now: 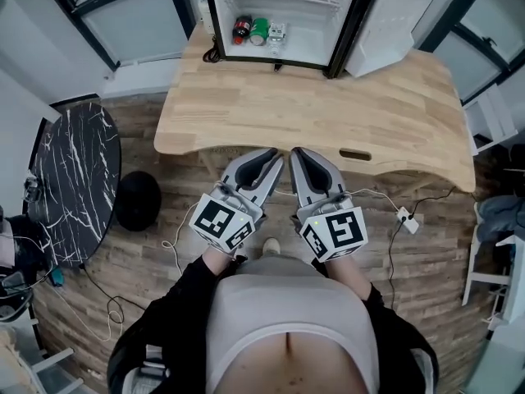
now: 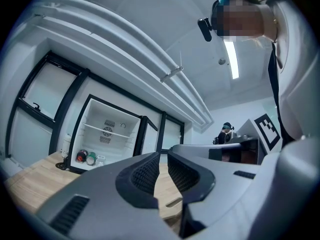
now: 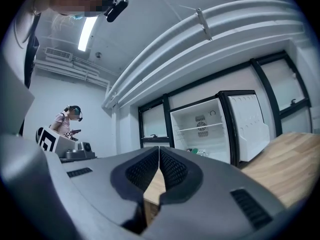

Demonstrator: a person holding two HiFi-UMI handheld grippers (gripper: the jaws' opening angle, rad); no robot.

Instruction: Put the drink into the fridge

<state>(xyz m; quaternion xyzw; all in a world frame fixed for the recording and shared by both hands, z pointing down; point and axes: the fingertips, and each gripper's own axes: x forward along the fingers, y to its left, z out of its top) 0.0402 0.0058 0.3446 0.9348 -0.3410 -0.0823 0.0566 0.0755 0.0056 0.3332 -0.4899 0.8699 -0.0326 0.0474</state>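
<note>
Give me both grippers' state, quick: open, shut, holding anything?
Left gripper: open by a narrow gap, nothing between the jaws.
Right gripper: shut, holding nothing.

Grey left tool (image 1: 272, 156) and right tool (image 1: 297, 154); black sleeves (image 1: 176, 294), grey top (image 1: 287, 318).

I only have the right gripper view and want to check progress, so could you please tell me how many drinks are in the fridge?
Observer: Three stand at the left of the fridge floor: a dark bottle with a red cap, a green drink and a pale drink.
Operator: Thank you. Is the left gripper carrying anything?
Observer: No. The left gripper has its jaws slightly apart with nothing between them.
Operator: Where are the grippers?
Observer: It and the right gripper sit side by side, tips at the near edge of the wooden table.
</note>
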